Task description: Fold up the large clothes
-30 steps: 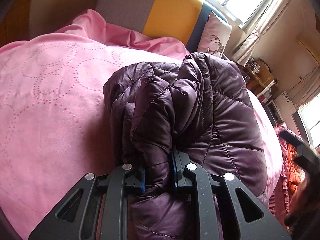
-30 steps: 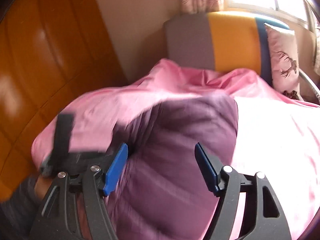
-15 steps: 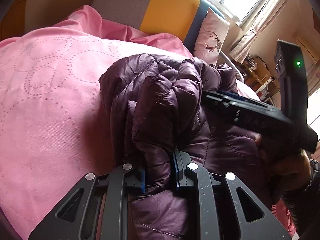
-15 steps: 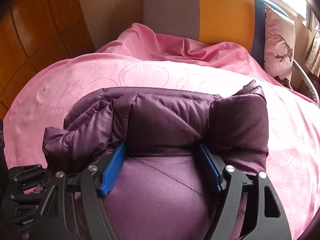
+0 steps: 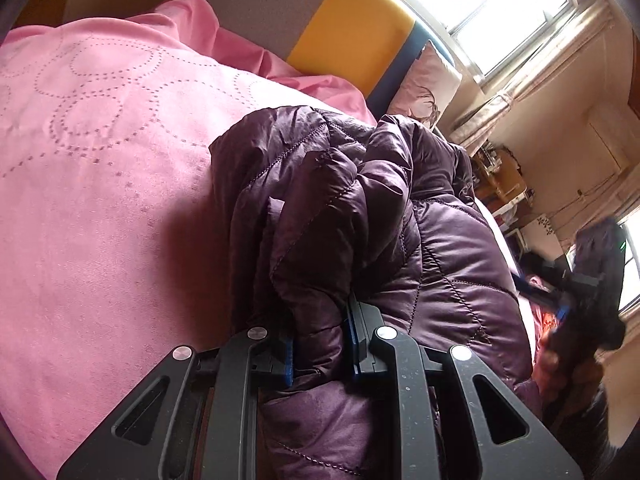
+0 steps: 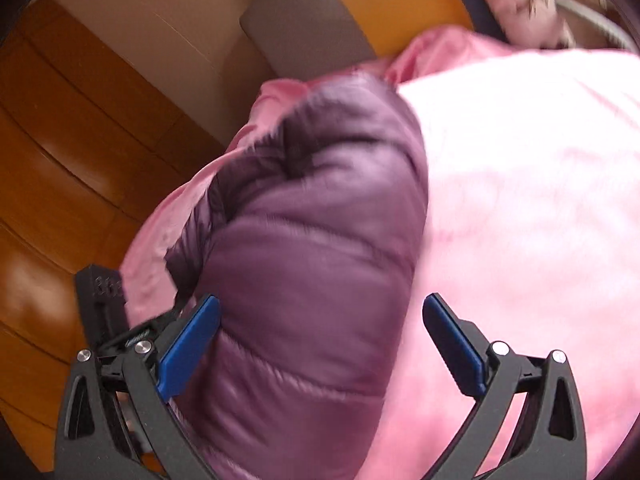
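Note:
A dark purple quilted puffer jacket [image 5: 400, 216] lies bunched on a pink bedspread [image 5: 100, 168]. My left gripper [image 5: 320, 344] is shut on a thick fold of the jacket at its near edge. In the right wrist view the jacket [image 6: 312, 272] shows as a folded bundle, blurred by motion. My right gripper [image 6: 320, 344] is open and empty, its blue pads either side of the bundle's near end, above it. The right gripper also shows blurred at the right edge of the left wrist view [image 5: 588, 292].
A headboard with grey, yellow and blue panels [image 5: 352, 40] and a deer-print pillow [image 5: 424, 84] stand at the bed's far end. Wooden wardrobe panels [image 6: 60, 160] are on the left. A window and cluttered desk [image 5: 500, 176] lie to the right.
My right gripper has pulled back off the jacket, away to the right, and swung its view. My left gripper has kept its hold on the fold.

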### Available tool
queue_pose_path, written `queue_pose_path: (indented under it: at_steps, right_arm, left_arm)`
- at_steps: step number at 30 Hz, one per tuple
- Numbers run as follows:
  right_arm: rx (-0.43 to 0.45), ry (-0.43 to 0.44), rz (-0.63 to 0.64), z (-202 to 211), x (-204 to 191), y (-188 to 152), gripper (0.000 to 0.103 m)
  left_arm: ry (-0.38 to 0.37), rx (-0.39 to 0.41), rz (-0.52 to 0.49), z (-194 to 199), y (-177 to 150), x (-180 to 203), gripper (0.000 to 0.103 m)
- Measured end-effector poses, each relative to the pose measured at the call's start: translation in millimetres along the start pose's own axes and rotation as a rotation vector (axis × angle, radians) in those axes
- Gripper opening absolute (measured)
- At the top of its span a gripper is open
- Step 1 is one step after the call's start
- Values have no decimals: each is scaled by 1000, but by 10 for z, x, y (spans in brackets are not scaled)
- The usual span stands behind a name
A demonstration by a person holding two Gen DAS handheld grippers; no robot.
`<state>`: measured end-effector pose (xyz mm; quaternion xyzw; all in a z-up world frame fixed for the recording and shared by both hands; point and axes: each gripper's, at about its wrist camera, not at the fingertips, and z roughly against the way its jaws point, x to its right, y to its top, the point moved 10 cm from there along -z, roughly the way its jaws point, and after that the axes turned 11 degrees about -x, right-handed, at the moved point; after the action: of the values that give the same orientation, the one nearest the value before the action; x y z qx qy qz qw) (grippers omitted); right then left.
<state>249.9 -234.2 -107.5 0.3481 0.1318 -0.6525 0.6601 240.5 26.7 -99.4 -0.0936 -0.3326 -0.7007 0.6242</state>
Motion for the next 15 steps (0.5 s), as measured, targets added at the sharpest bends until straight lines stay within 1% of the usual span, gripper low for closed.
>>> queue_pose_path:
  at_steps: [1, 2, 3, 4, 5, 6, 7, 8, 9, 11, 13, 15]
  right_arm:
    - [-30, 61, -15, -90, -7, -73, 101]
    - [-34, 102, -29, -153, -7, -103, 101]
    - [-27, 124, -35, -194, -6, -103, 100]
    - [-19, 147, -37, -206, -17, -114, 96]
    - [-11, 149, -34, -186, -24, -121, 86]
    - [-6, 138, -15, -146, -41, -137, 74]
    - [-2, 128, 9, -97, -62, -153, 69]
    - [3, 117, 40, -15, -93, -173, 59]
    - [13, 101, 72, 77, -122, -192, 55]
    - [52, 67, 116, 314, -121, -224, 53]
    - [101, 38, 130, 587, -34, -256, 52]
    - [147, -2, 125, 866, 125, -287, 51]
  left_arm:
    - [-2, 3, 1, 2, -2, 6, 19]
    - [-11, 6, 9, 6, -7, 5, 19]
    - [-24, 7, 23, 5, -10, -2, 19]
    - [-37, 10, 37, 11, -24, -10, 19]
    - [-48, 16, 50, 19, -37, -14, 19]
    - [-53, 21, 57, 27, -56, -19, 19]
    - [-64, 28, 69, 42, -75, -16, 19]
    - [-77, 31, 83, 54, -93, -7, 19]
    - [-84, 35, 90, 69, -105, 15, 19]
    - [-77, 39, 66, 106, -128, 122, 19]
    - [-67, 20, 11, 79, -193, 356, 19]
    - [-89, -2, -26, -14, -215, 630, 19]
